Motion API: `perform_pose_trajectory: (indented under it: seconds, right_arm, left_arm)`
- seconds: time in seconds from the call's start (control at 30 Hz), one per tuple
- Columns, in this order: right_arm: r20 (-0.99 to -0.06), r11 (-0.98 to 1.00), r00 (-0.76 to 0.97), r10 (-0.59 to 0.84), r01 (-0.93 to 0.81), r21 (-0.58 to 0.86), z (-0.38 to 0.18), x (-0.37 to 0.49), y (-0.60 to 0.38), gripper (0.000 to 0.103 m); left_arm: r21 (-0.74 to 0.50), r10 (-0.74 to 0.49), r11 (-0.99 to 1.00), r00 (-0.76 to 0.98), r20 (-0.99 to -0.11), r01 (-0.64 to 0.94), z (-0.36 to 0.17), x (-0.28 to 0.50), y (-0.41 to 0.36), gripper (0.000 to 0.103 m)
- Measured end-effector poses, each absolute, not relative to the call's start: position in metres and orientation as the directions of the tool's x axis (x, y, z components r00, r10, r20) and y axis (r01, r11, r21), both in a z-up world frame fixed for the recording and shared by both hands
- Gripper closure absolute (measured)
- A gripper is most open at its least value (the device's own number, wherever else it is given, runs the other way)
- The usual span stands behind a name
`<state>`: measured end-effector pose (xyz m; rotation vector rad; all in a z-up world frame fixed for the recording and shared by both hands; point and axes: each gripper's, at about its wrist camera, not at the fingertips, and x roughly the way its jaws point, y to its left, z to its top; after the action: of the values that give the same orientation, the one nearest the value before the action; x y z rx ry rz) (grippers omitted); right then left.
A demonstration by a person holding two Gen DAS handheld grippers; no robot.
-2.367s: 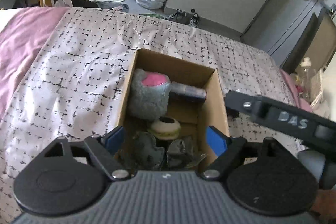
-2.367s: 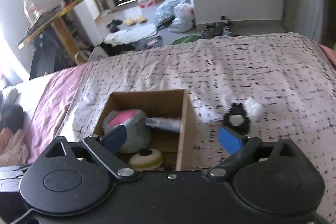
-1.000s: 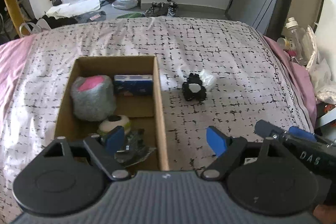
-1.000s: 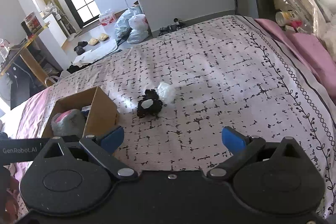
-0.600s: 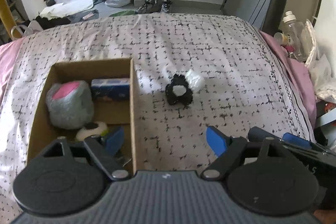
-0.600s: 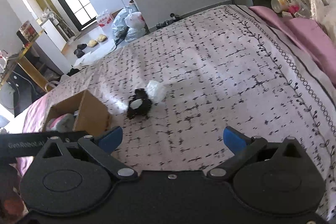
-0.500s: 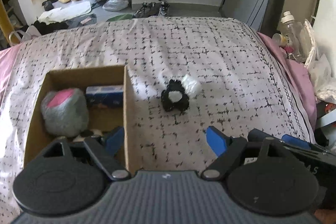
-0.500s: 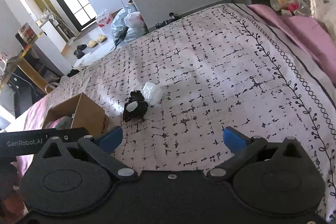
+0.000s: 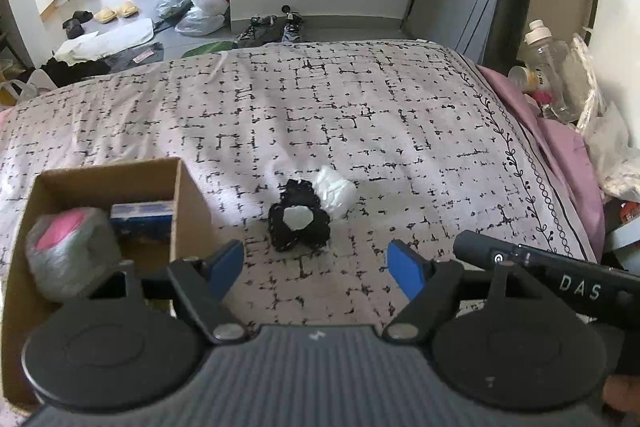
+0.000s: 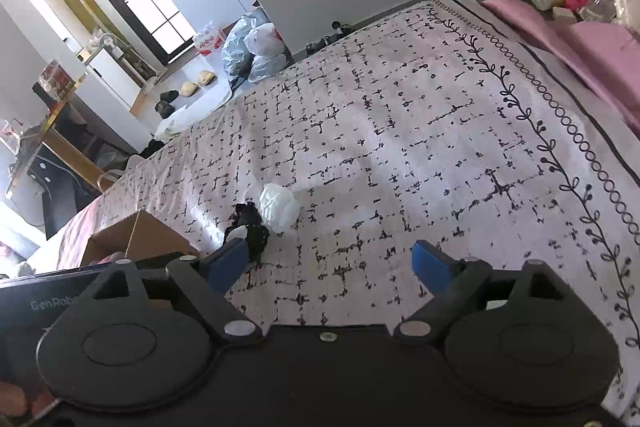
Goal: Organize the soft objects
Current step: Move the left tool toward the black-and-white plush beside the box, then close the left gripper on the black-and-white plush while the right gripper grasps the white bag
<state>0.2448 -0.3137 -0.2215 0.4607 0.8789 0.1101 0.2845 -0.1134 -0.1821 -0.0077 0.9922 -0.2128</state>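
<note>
Left claw and right claw closing, both empty. Ahead on bed: black bundle, white wad, still loose. Left of them, box already holding three items.

Your cardboard box ran off the left and bottom edges of the left wrist view, its near half hidden behind the left gripper. In the right wrist view only one corner of the box showed; its contents were hidden there. The black lacy item sat partly behind the right gripper's left finger; what its pale centre was, you couldn't tell. The grey-and-pink plush was cut by a gripper link. Print on the blue packet was too blurred to read. Your hand showed only as a sliver at the corner.
</note>
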Motion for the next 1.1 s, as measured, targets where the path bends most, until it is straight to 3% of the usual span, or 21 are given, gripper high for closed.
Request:
perform_pose_trajectory:
  seconds: [0.37,0.5,0.6,0.93,1.1]
  right_arm:
    - [-0.72,0.877,0.621,0.309,0.107,0.469,-0.238,0.275,-0.329,0.019]
    - [-0.719,0.858,0.608,0.337,0.115,0.5,-0.245,0.288,-0.331,0.027]
    - [-0.721,0.865,0.601,0.346,0.093,0.493,-0.249,0.297,-0.327,0.028]
    - [-0.733,0.882,0.558,0.389,0.004,0.471,-0.255,0.318,-0.299,0.028]
    - [-0.734,0.882,0.546,0.404,-0.018,0.472,-0.258,0.329,-0.289,0.028]
  left_arm:
    - [-0.094,-0.155,0.984,0.486,-0.86,0.148,-0.214,0.316,-0.13,0.035]
    - [-0.08,-0.132,0.988,0.472,-0.872,0.129,-0.229,0.325,-0.131,0.036]
    - [-0.073,-0.109,0.993,0.457,-0.883,0.097,-0.24,0.331,-0.129,0.042]
    - [-0.076,-0.081,0.997,0.431,-0.899,0.029,-0.262,0.343,-0.127,0.043]
    - [-0.129,-0.105,0.991,0.436,-0.894,-0.025,-0.268,0.344,-0.119,0.064]
